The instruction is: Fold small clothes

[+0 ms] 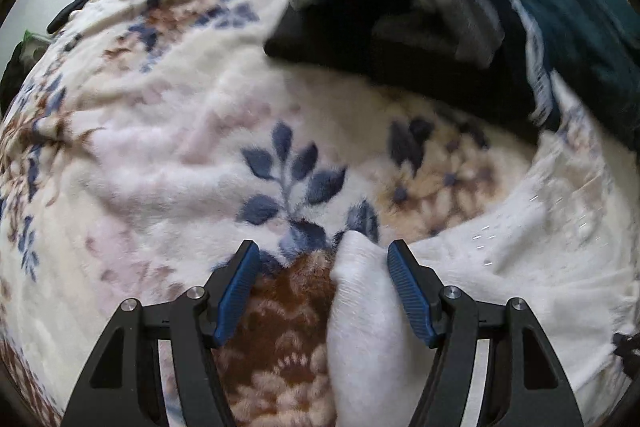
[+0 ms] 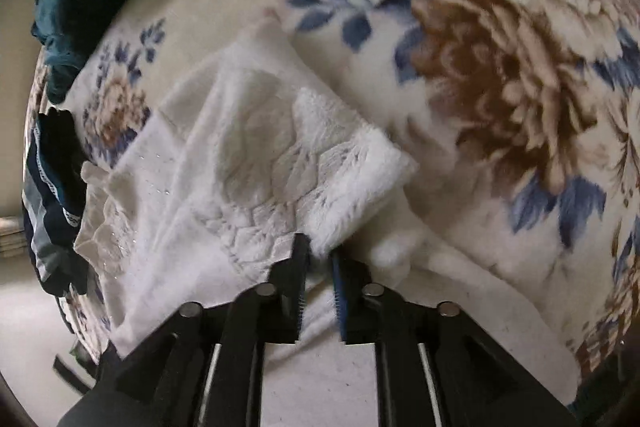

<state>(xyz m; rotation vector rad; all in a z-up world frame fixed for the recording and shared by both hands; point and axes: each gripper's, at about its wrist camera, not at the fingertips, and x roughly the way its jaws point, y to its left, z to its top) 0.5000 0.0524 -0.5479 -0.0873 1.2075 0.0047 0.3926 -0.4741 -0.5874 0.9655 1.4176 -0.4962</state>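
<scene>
A white fuzzy garment (image 2: 248, 147) lies on a floral fleece blanket (image 2: 500, 75). My right gripper (image 2: 320, 255) is shut on the garment's fluffy edge and holds that edge folded over the rest of the cloth. In the left wrist view my left gripper (image 1: 324, 255) is open, its blue pads wide apart. A fold of the white garment (image 1: 364, 307) lies between the pads, against the right pad and apart from the left one. The rest of the garment spreads to the right (image 1: 540, 259).
A pile of dark navy and teal clothes (image 1: 420, 11) lies on the blanket (image 1: 160, 131) at the far right of the left wrist view and at the left edge of the right wrist view (image 2: 68, 7). Floor shows beyond the blanket's left edge (image 2: 24, 327).
</scene>
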